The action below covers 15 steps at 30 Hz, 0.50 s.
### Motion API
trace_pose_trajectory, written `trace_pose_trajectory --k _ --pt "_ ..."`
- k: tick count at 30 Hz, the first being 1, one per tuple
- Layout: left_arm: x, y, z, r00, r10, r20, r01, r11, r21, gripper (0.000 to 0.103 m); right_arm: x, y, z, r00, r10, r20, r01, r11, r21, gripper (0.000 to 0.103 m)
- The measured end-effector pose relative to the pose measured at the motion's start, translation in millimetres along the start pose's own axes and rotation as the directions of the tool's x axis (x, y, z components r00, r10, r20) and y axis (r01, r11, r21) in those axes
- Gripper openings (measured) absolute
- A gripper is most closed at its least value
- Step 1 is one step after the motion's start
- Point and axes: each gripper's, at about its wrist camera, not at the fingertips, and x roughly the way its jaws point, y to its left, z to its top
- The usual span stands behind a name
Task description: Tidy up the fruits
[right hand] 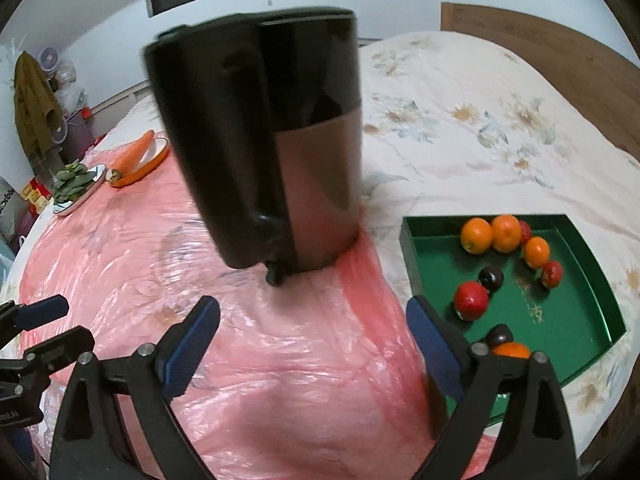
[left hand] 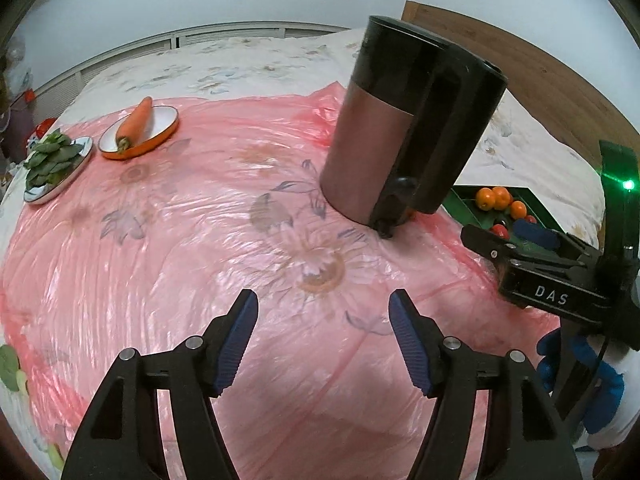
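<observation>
A green tray lies on the bed at the right and holds several fruits. Among them are three oranges, red fruits and dark plums. One more orange is partly hidden behind my right finger. My right gripper is open and empty over the pink plastic sheet, just left of the tray. My left gripper is also open and empty, over the sheet's middle. In the left wrist view the tray shows behind the right gripper.
A tall black and copper juicer stands on the sheet between both grippers and the far side of the bed. An orange dish with a carrot and a plate of green leaves sit at the far left. A wooden headboard runs along the right.
</observation>
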Motion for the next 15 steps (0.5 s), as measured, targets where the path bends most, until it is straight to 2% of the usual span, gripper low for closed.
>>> trace_pose_trajectory --k 7,8,9,10,15 --pt "-15 11 -18 0.999 0.014 0.036 -0.014 1.0 -0.022 0.062 -12 15 -6 0.998 0.005 0.057 -0.003 1.0 -0.03 0.103" --pt "-19 13 -21 0.999 0.02 0.043 -0.019 1.0 -0.024 0.065 -14 18 -8 0.998 0.008 0.068 -0.005 0.999 -0.036 0.103" --pt "-22 13 -24 0.998 0.027 0.05 -0.025 0.999 -0.025 0.074 -17 20 -10 0.997 0.011 0.077 -0.008 0.999 -0.04 0.103" --pt "-28 14 -27 0.998 0.034 0.061 -0.032 0.999 -0.028 0.079 -20 22 -11 0.996 0.013 0.084 -0.009 0.999 -0.045 0.103" --pt "-56 17 -38 0.988 0.09 0.126 -0.085 0.996 -0.039 0.083 -42 36 -19 0.991 0.029 0.129 -0.02 0.997 -0.075 0.103"
